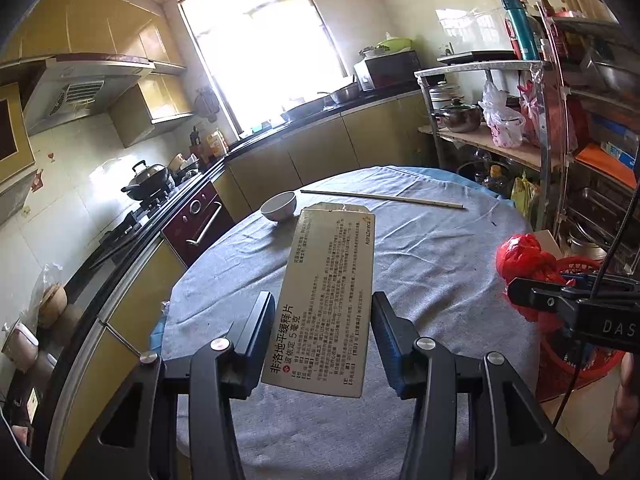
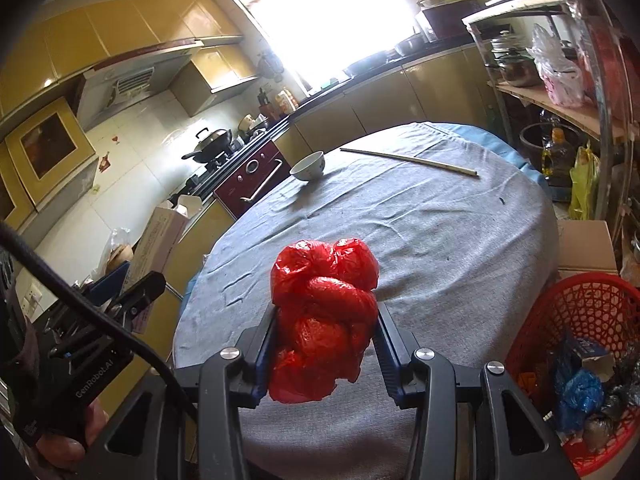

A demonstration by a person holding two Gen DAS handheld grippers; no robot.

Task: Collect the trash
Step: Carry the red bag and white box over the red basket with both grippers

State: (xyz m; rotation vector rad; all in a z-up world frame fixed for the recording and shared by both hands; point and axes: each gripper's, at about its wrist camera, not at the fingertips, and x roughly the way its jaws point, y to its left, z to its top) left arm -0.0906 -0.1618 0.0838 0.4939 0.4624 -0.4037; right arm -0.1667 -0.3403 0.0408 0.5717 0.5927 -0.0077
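Landmark: round table (image 1: 420, 248) under a grey cloth, standing in the middle of a kitchen.
Table surface: wrinkled cloth with a blue layer showing at the far edge; small dark marks on it.
On the table: a white bowl (image 1: 279, 206) at the far left edge; a pair of chopsticks (image 1: 382, 199) lying flat at the far side, to the right of the bowl.
Left gripper (image 1: 322, 312): clamped on a flat medicine box (image 1: 328, 292), held above the near part of the table, printed face up, its far end open.
Right gripper (image 2: 324, 334): clamped on a crumpled red plastic bag (image 2: 324, 312), held above the table's near edge.
Trash basket (image 2: 576, 312): red mesh, on the floor just right of the table, holding blue and dark scraps.
Beyond the table: yellow cabinets under a dark counter, a bright window (image 1: 260, 40) above it.
Left of the table: stove with a lidded wok (image 1: 148, 178), a dark red oven front beneath, range hood above.
Right of the table: metal shelf rack (image 1: 536, 80) with pots, plastic bags and bottles.
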